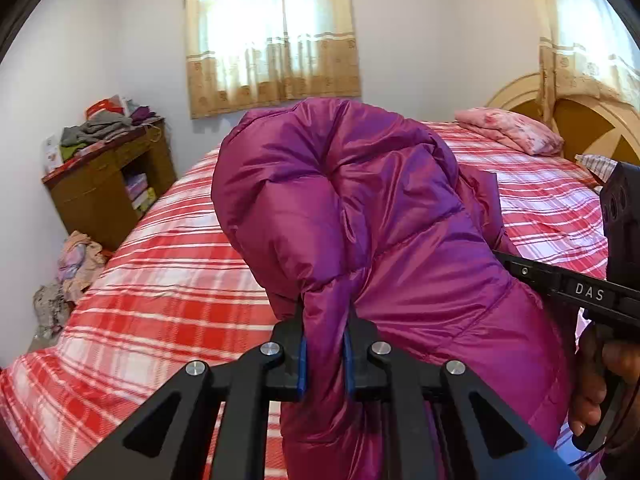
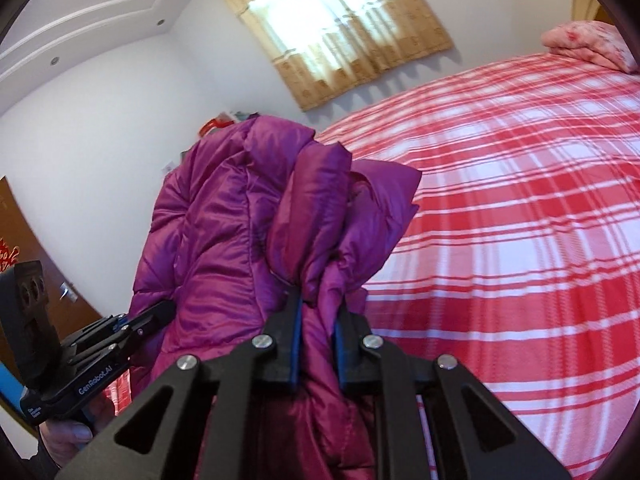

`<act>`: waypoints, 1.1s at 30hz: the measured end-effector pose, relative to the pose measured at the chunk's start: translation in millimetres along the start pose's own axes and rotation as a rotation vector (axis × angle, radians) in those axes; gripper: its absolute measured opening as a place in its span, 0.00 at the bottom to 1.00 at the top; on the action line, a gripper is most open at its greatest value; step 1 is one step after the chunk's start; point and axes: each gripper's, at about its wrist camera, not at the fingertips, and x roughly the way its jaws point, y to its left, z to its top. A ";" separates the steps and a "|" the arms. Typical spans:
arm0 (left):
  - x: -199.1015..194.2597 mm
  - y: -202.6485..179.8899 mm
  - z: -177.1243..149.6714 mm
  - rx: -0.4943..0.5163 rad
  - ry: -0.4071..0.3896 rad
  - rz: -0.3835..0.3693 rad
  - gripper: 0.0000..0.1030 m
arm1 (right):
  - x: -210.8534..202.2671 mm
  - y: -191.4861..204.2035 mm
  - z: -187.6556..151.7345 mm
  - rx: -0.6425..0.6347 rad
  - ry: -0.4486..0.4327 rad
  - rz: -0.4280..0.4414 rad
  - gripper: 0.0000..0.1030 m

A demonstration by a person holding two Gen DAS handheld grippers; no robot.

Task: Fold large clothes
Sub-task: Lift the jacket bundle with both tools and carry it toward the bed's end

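Left claw (image 1: 325, 312) and right claw (image 2: 318, 300) clamped on purple jacket (image 1: 360, 208), raised.

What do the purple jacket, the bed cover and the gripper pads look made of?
Purple jacket: likely thin nylon or polyester shell over puffy fill; glossy sheen, quilted seams, soft bulges.
Bed cover: matte woven cloth, probably cotton or a blend; red-and-white plaid, no shine.
Pads of the left gripper: blue, look like rubber or soft plastic; fingers matte black plastic. Right gripper looks the same.
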 end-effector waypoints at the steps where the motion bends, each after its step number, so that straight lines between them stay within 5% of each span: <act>1: -2.7 6.2 -0.4 -0.008 -0.004 0.002 0.12 | 3.8 4.7 0.2 -0.006 0.003 0.006 0.16; 18: -22.8 108.9 -34.7 -0.130 0.007 0.111 0.10 | 83.4 82.2 3.1 -0.129 0.095 0.109 0.15; 33: -12.6 142.1 -61.2 -0.168 0.053 0.138 0.10 | 127.6 100.2 -11.3 -0.172 0.183 0.112 0.15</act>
